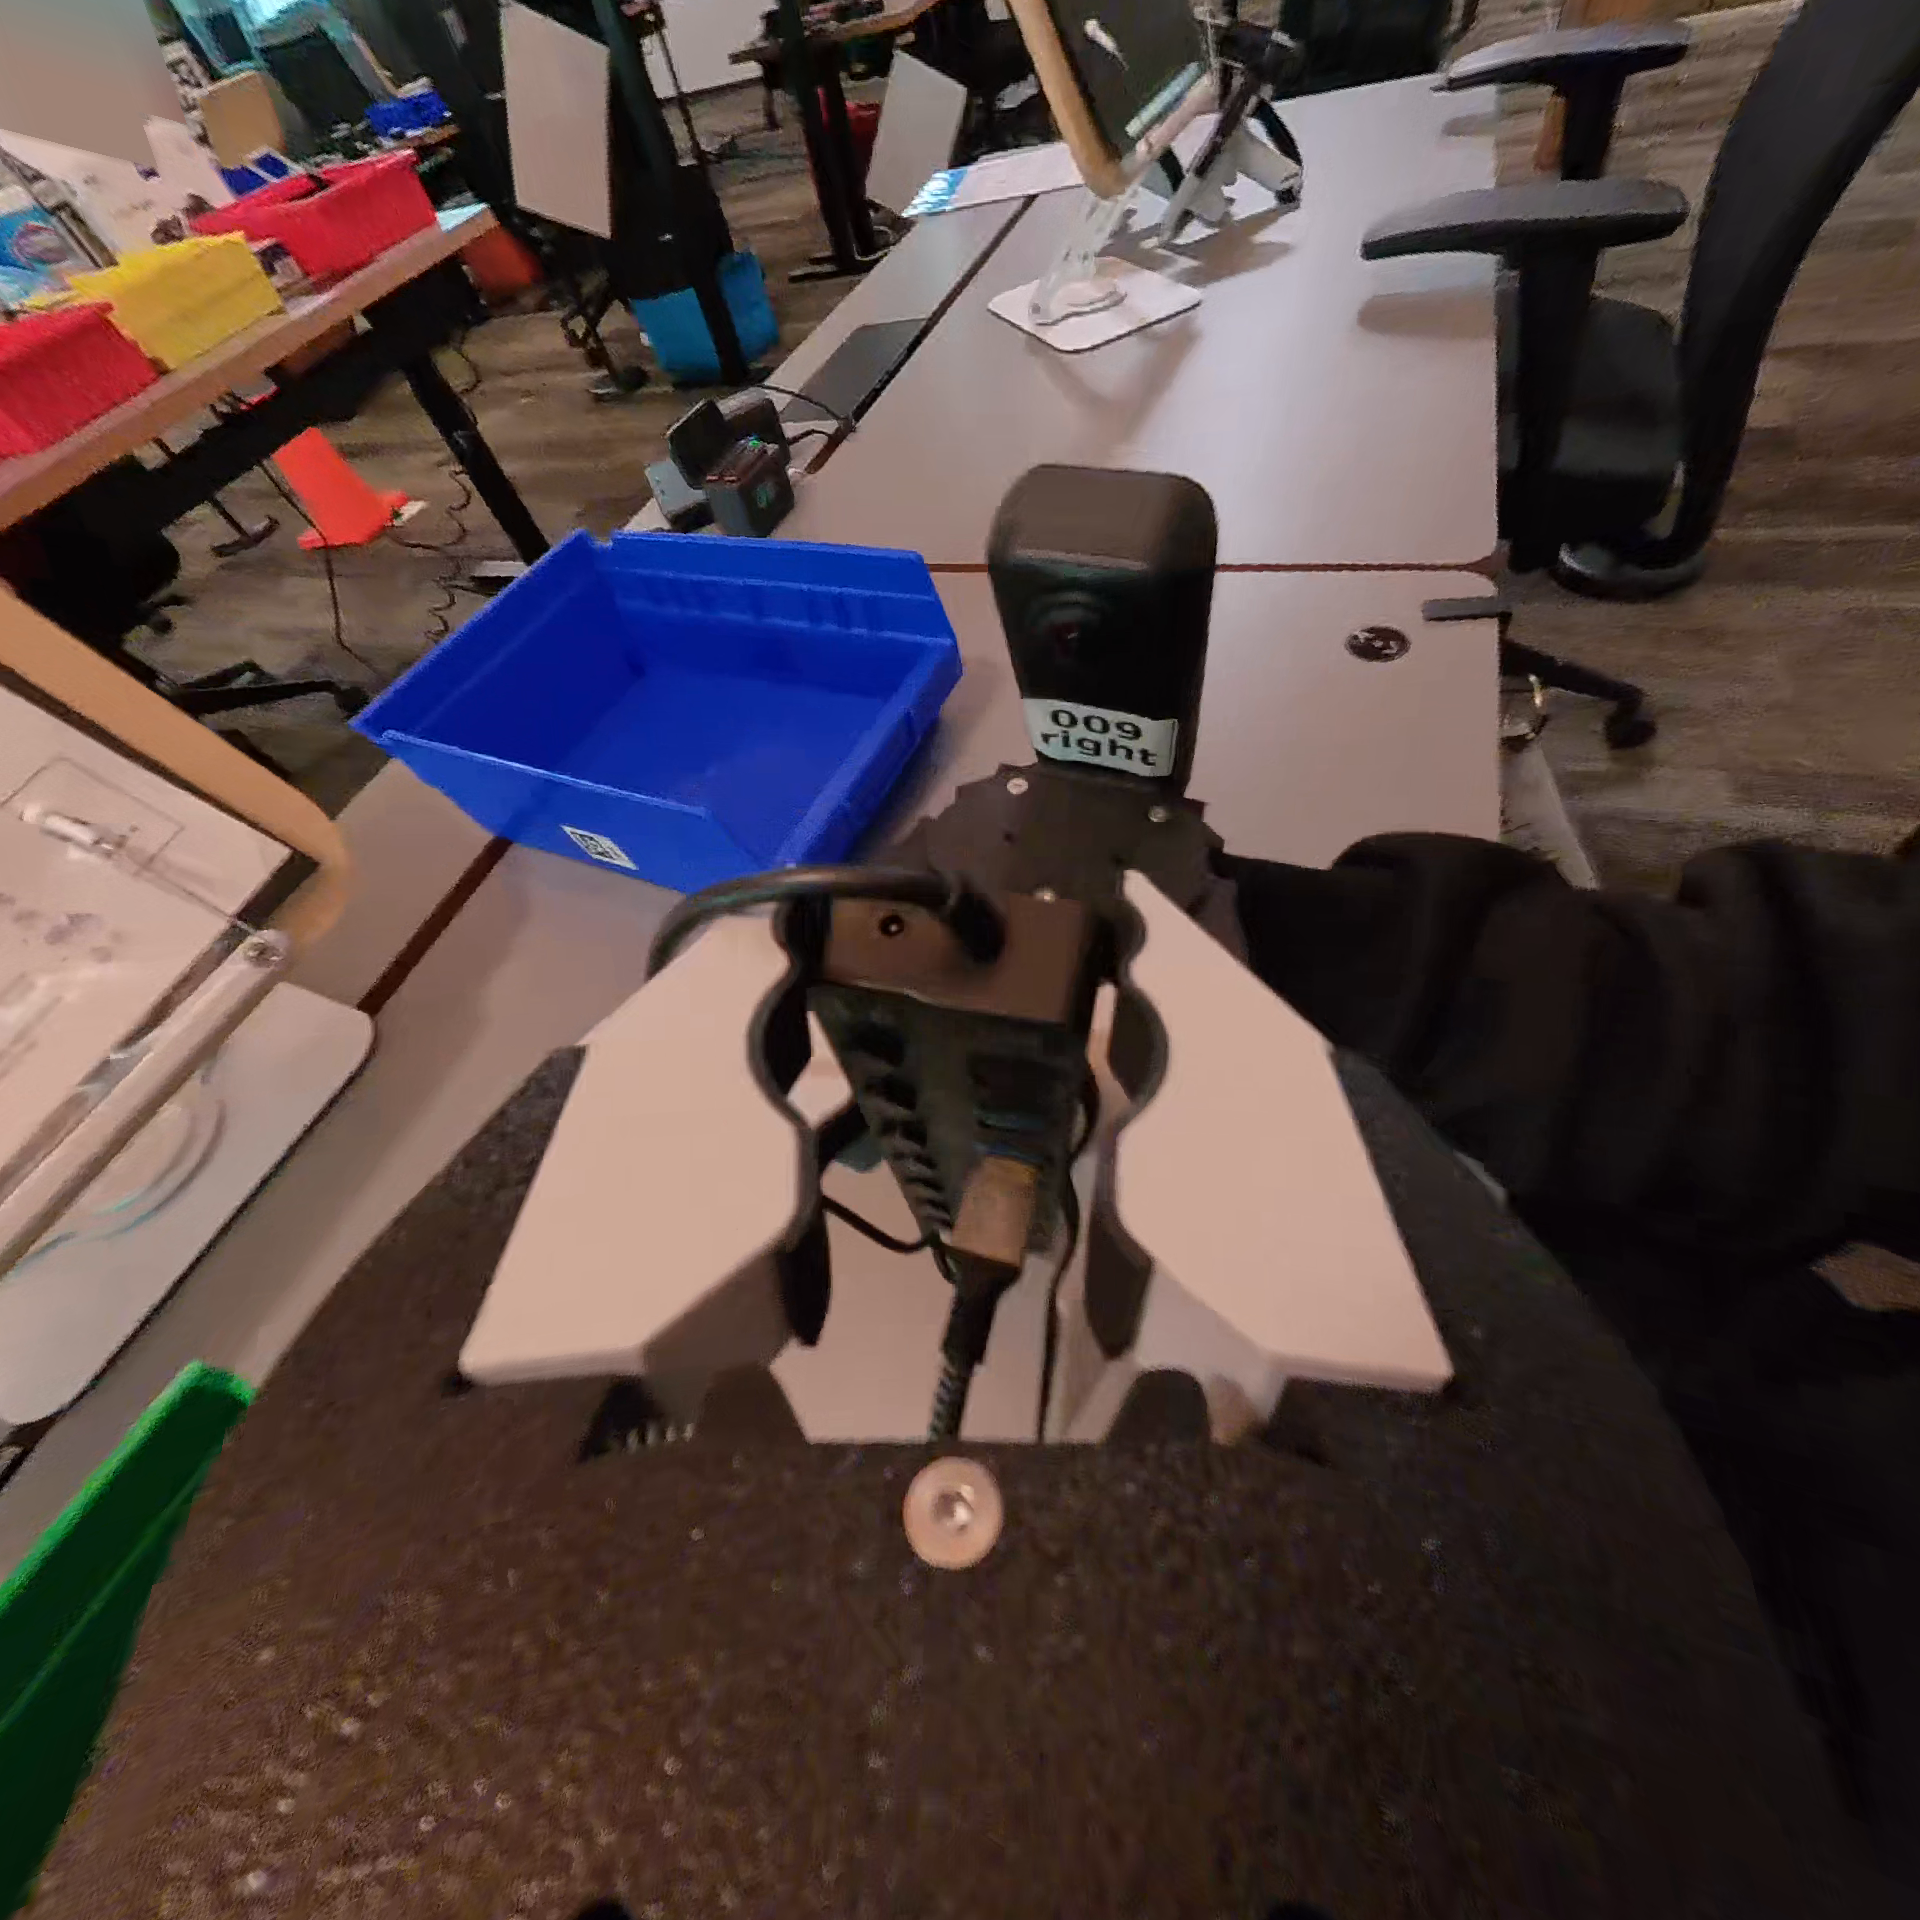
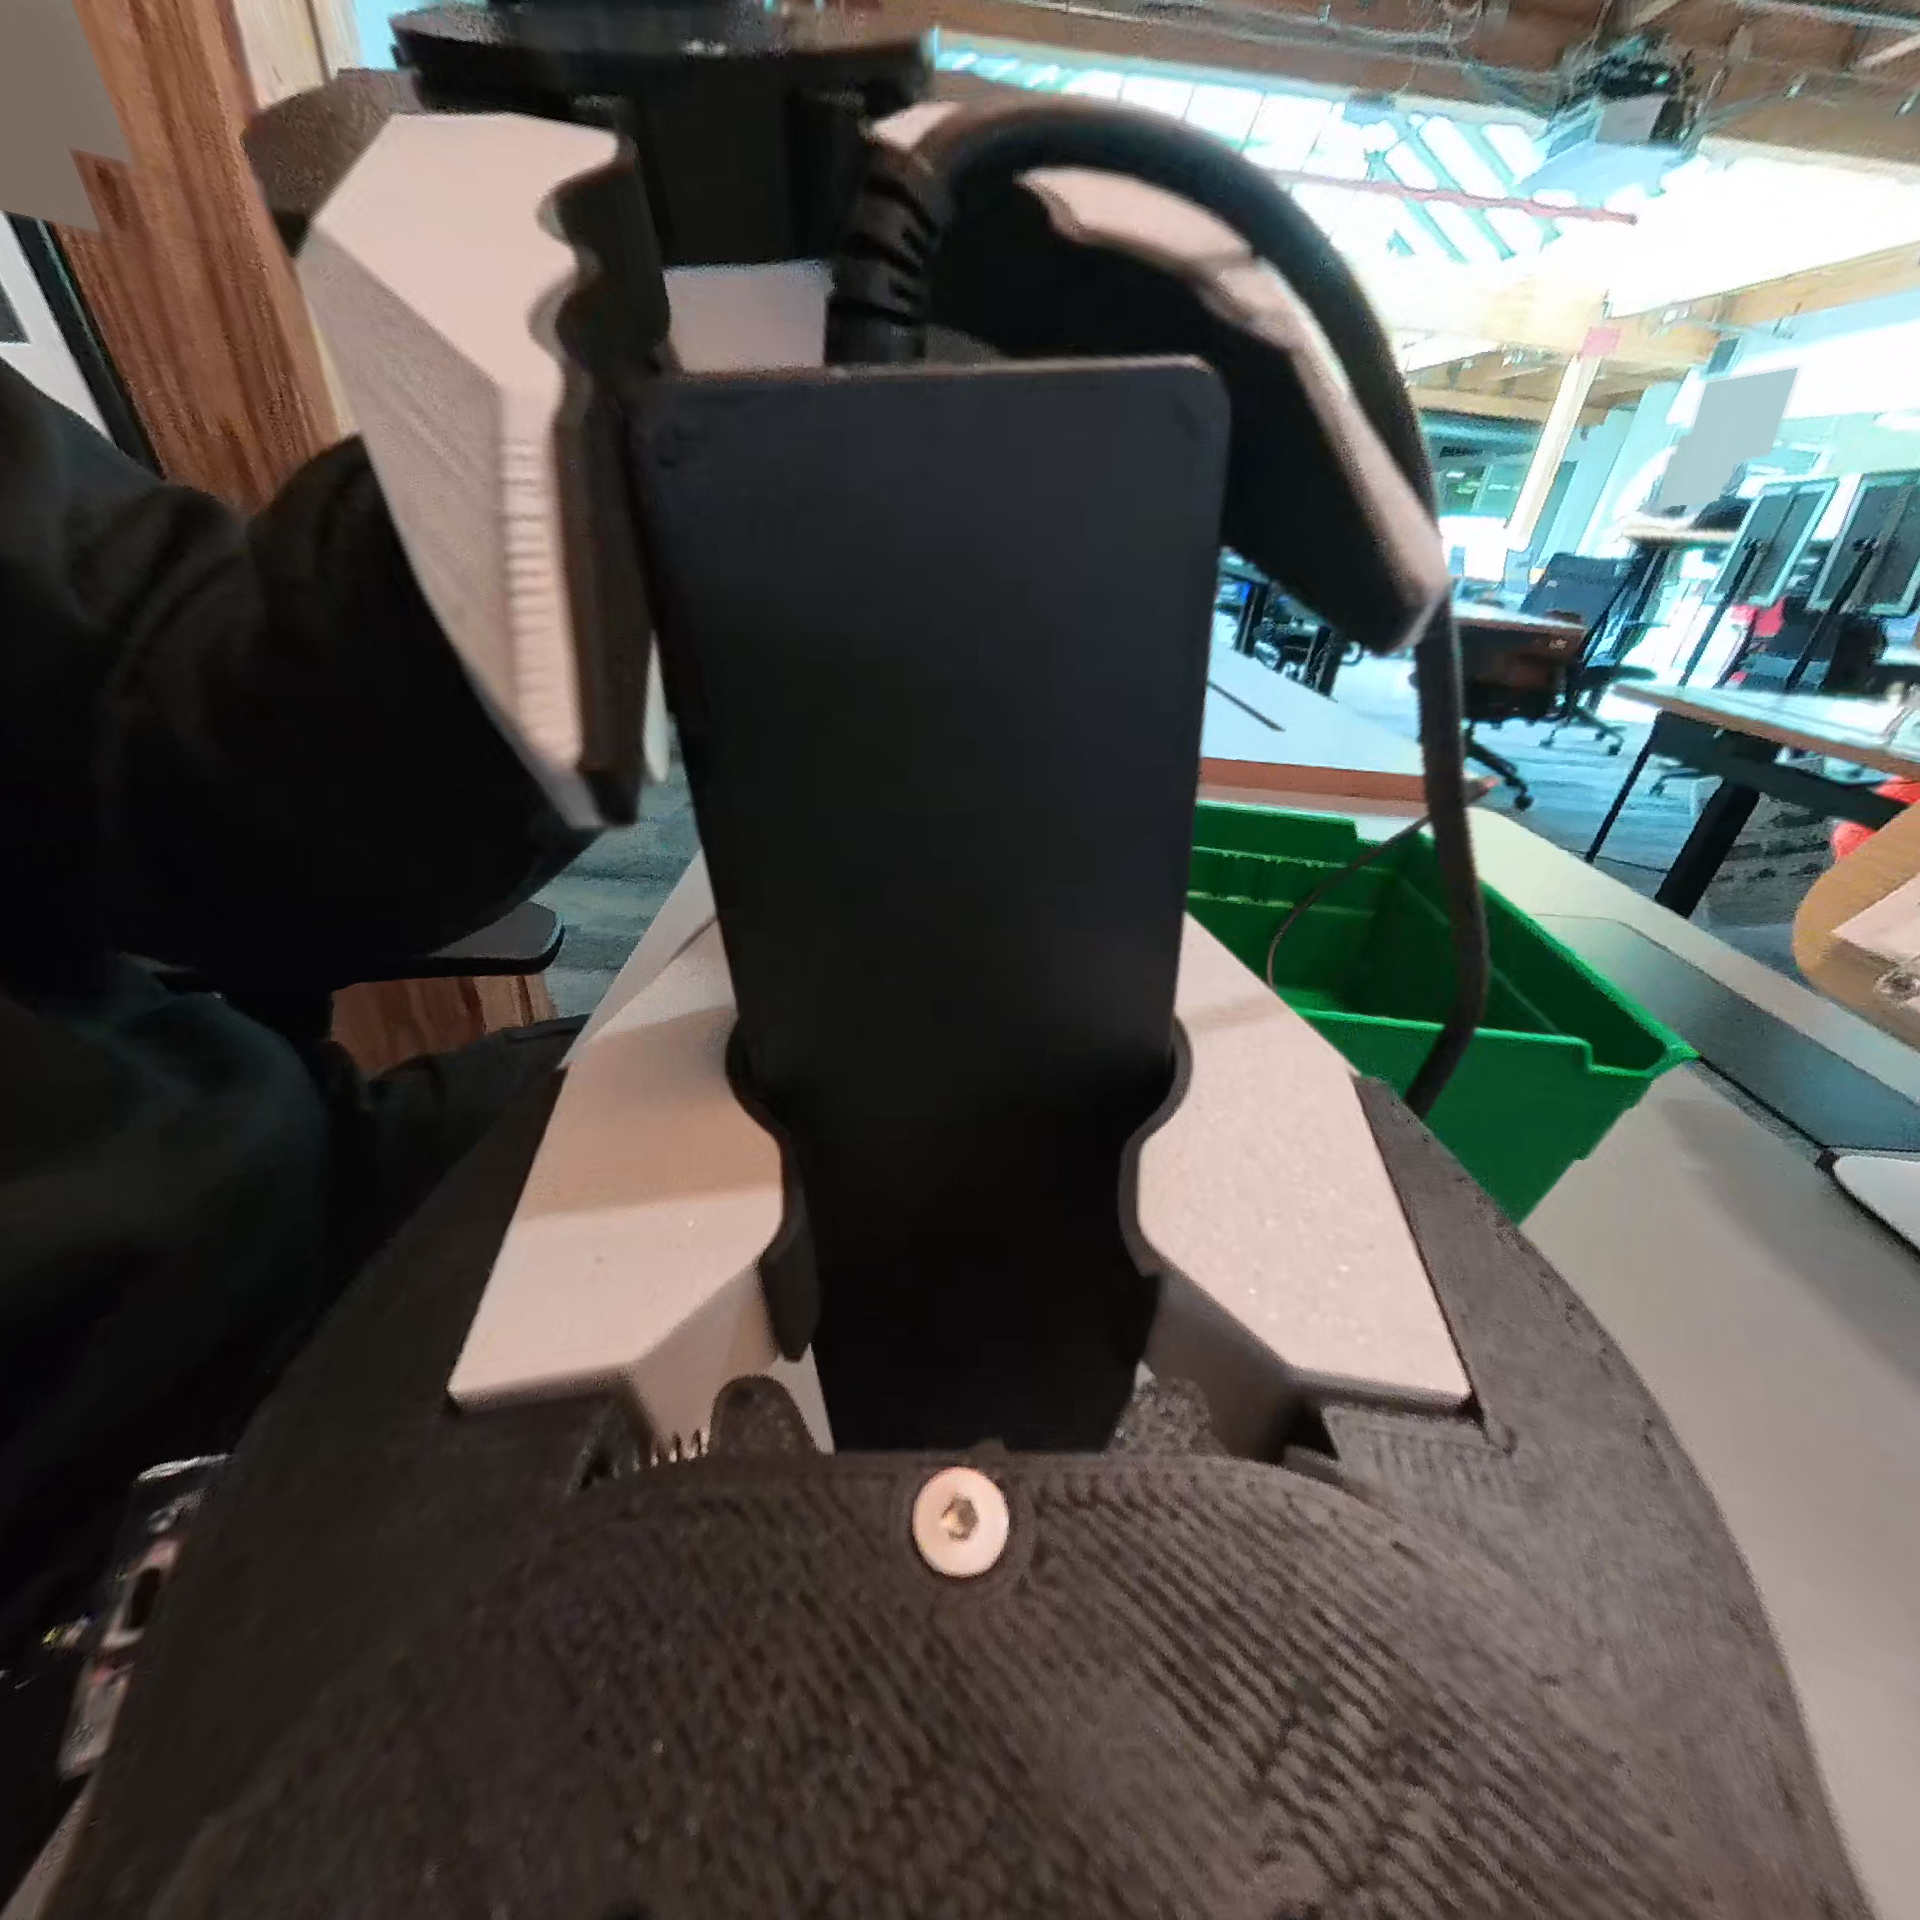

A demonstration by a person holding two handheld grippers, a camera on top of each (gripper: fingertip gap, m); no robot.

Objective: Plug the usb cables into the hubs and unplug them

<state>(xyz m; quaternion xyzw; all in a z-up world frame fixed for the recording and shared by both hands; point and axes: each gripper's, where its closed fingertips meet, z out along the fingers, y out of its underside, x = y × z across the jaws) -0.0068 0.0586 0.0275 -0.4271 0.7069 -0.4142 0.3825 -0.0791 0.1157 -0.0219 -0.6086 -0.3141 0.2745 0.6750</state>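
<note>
Above desk [image 1: 1299,436], between both tools: hub [image 2: 935,727] clamped edgewise in right gripper [image 2: 961,1060], presumably braced against plug force. Left gripper [image 1: 956,997] straddling hub's other end, actual grip unconfirmed. Plug [image 1: 992,1210] apparently seated in port; cable [image 2: 1449,727] hanging before green bin [image 2: 1455,997].

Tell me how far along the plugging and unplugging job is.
Done: one plug looks seated in the hub. In hand: the right claw clamps the hub; the left claw straddles the plug, grip unclear. Left: pulling the plug back out.
</note>
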